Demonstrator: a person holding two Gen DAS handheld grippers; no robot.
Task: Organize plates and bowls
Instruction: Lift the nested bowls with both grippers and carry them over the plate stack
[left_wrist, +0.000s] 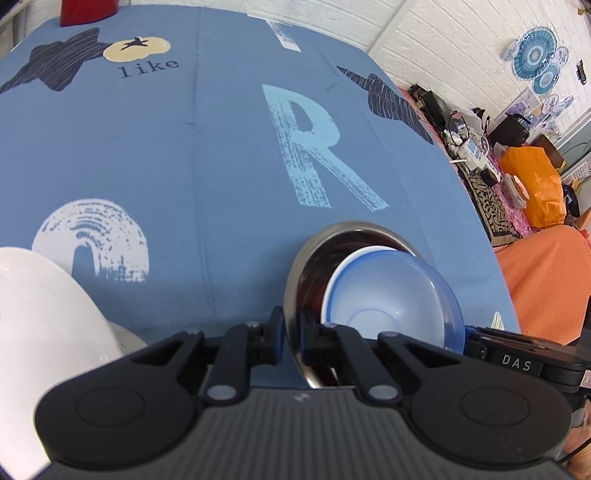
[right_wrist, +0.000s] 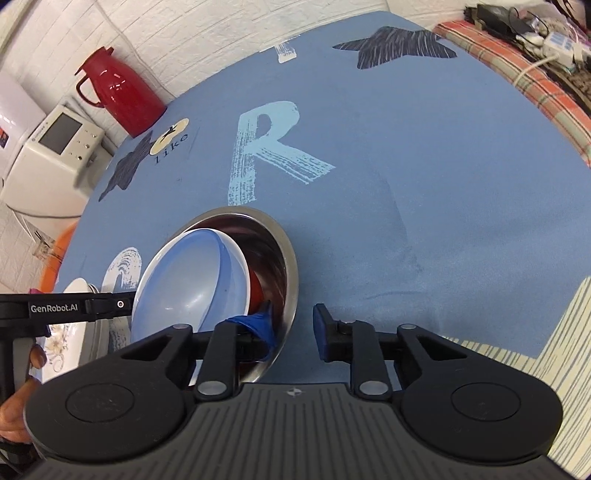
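Where blue tablecloth (right_wrist: 406, 184) ends, white brick wall (right_wrist: 184, 33).

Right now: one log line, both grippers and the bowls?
left gripper: shut on steel bowl rim | right gripper: open, straddling rim | blue bowl: tilted inside steel bowl

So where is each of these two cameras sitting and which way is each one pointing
Left wrist: rides the left gripper, looking forward over the blue tablecloth; its fingers pinch the steel bowl rim, with the right gripper's body at the right edge.
Right wrist: rides the right gripper, open at the steel bowl's rim; the left gripper and a hand show on the left.
Shared: steel bowl, blue plastic bowl inside it, tablecloth's letter R.
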